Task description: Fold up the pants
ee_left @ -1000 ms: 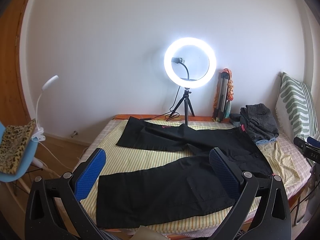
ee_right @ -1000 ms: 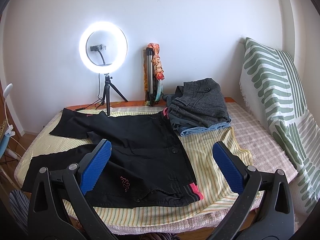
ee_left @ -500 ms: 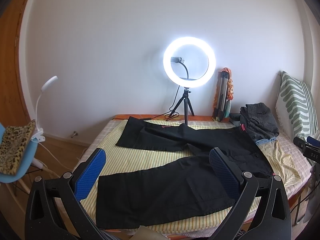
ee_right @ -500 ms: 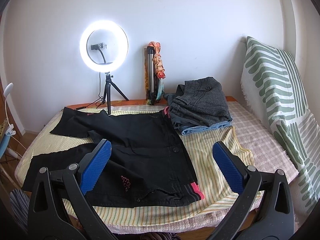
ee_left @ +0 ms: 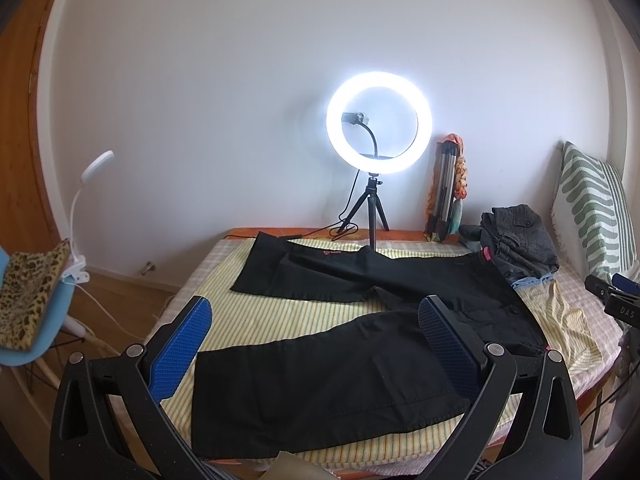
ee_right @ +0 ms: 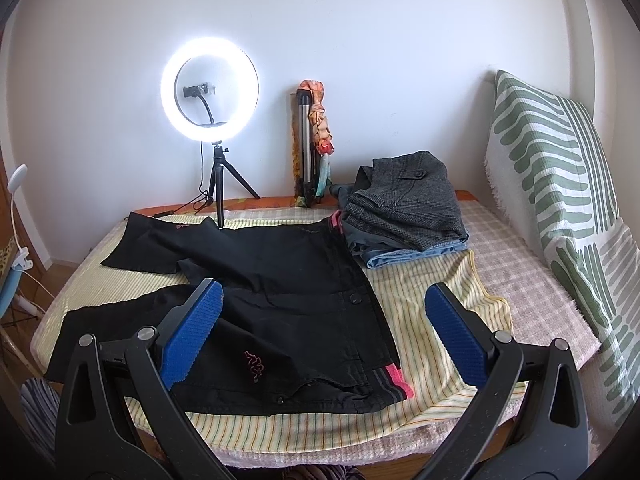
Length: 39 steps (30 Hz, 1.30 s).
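Black pants (ee_left: 328,364) lie spread flat on a striped yellow cloth (ee_left: 260,316) on the bed, legs apart toward the left, waist with pink trim to the right. They also show in the right wrist view (ee_right: 288,300). My left gripper (ee_left: 314,330) is open and empty, held above the near leg by the bed's front edge. My right gripper (ee_right: 324,316) is open and empty, above the waist end. Neither touches the pants.
A lit ring light on a tripod (ee_left: 378,140) stands at the bed's back edge. A pile of folded grey and blue clothes (ee_right: 404,216) sits at the back right. A green striped pillow (ee_right: 560,184) leans on the right. A blue chair (ee_left: 32,320) stands left.
Both views have shifted only slightly; the grippers stay open and the pants have not moved.
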{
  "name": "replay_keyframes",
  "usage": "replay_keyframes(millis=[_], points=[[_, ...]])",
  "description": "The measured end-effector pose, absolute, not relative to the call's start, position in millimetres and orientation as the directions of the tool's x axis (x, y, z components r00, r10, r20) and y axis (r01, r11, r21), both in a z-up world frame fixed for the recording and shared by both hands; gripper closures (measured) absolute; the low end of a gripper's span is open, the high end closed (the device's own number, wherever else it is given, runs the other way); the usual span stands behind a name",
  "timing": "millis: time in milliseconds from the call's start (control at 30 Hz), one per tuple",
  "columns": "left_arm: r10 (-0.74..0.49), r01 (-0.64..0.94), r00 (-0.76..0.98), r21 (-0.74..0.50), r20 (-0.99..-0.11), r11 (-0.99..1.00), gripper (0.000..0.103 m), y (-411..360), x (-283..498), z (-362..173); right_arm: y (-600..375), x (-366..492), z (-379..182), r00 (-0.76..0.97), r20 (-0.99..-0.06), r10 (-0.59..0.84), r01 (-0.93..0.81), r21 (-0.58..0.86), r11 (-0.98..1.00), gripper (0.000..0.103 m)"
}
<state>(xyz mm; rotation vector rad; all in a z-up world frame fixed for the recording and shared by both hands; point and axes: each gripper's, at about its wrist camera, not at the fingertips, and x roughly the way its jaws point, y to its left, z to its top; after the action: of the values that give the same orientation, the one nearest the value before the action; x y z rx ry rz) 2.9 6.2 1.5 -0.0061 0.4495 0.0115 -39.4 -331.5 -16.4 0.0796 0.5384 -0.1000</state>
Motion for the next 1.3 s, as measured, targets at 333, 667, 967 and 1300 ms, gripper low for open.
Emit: replay_keyframes(millis=[333,667,967,1300], points=[[0.019,-0.017,0.894,0.007,-0.448,1.000,0.000,5,9,-3,-330,-37,-20,0.851,-0.521,-0.070,0.113,0.052,0.992,0.000],[0.021,-0.026,0.876,-0.003,-0.482,1.000,0.000,21,24,-12,-332,-26,-28,0.842,-0.536,-0.053,0.102,0.061,0.993,0.000],[0.050,-0.062,0.850,-0.004,-0.524,0.998,0.000,63,57,-25,-328,3,-31,0.836,-0.547,-0.043,0.068,0.026,0.997,0.000],[0.065,-0.080,0.822,-0.002,-0.565,0.997,0.007,113,121,-39,-318,62,-31,0.833,-0.553,-0.031,0.018,-0.028,0.999,0.000]])
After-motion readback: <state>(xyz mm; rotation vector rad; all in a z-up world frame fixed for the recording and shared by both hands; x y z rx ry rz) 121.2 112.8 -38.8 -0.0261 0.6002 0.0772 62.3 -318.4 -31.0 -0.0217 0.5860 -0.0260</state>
